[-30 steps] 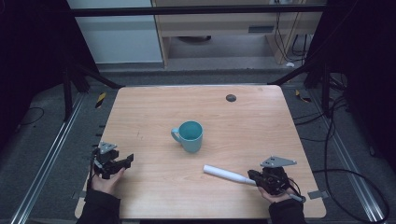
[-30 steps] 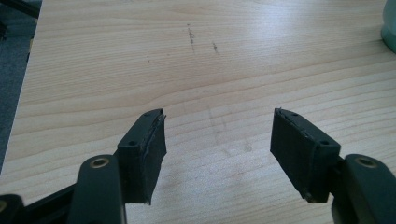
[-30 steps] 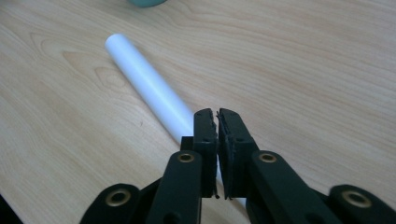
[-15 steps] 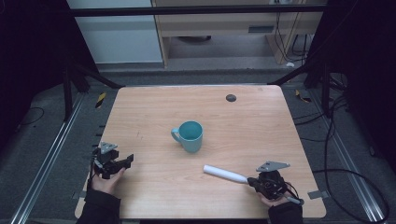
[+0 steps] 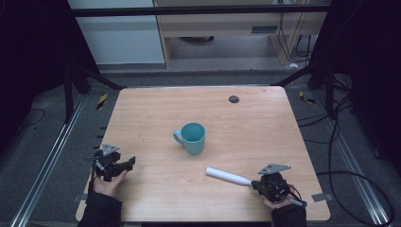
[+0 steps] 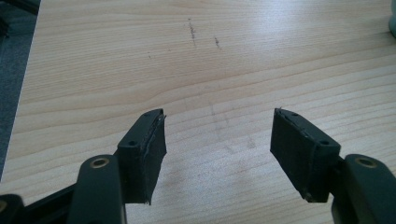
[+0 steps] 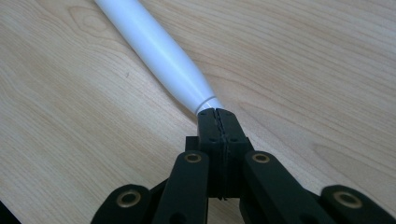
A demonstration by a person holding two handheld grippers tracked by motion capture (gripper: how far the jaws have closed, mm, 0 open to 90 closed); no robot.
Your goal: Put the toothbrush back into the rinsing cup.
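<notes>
A white tapered stick (image 5: 227, 176) lies on the wooden table (image 5: 255, 127) near the front right, its thick end pointing toward the mug. My right gripper (image 5: 255, 183) is at its thin end. In the right gripper view the jaws are pressed together at that narrow tip, so the right gripper (image 7: 218, 114) is shut on the white stick (image 7: 159, 46). A teal mug (image 5: 191, 137) stands upright at the table's middle, handle to the left. My left gripper (image 5: 128, 163) rests at the front left; the left gripper (image 6: 217, 140) is open over bare wood.
A small black round disc (image 5: 233, 99) sits near the table's far edge. Metal rails (image 5: 47, 161) and cables (image 5: 350, 175) run along the floor on both sides of the table. A dark frame post (image 5: 71, 90) stands at the far left corner.
My right gripper has shifted slightly toward the near edge at the stick's thin end. The stick, the mug and my left gripper have stayed put.
</notes>
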